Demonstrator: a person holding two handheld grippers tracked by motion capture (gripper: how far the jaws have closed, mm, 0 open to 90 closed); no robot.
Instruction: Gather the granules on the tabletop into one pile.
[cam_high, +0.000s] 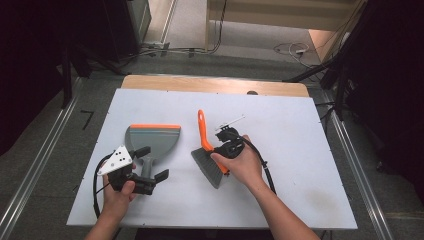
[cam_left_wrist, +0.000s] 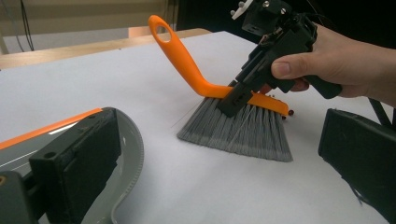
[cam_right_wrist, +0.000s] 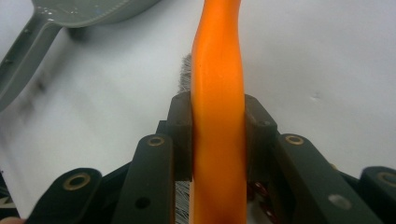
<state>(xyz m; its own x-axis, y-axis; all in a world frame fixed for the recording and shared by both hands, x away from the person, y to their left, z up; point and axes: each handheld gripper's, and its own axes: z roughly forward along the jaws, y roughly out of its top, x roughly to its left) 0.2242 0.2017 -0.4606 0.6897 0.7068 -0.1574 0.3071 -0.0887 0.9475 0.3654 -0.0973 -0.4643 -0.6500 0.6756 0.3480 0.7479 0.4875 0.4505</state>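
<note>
Right gripper (cam_high: 223, 143) clamped across orange back of brush (cam_high: 210, 155), bristles resting on white table (cam_high: 300, 150) right of grey dustpan (cam_high: 152, 140); left gripper (cam_high: 150, 164), jaws apart, straddling dustpan handle near table's front-left.

- High view: white table (cam_high: 300, 150) evenly and brightly lit from overhead; surroundings at 9 and 3 o'clock fall to near black. Floor at 12 o'clock moderately lit.
- Shadows short and soft, close under the brush (cam_high: 210, 160) and dustpan (cam_high: 152, 140).
- Left gripper view: sharp mid-field; near jaws at 7 and 4 o'clock soft, dark, low in detail.
- Right gripper view: orange handle (cam_right_wrist: 218, 116) blurred and saturated; mild sheen along its length; table slightly overexposed at 2 o'clock.
</note>
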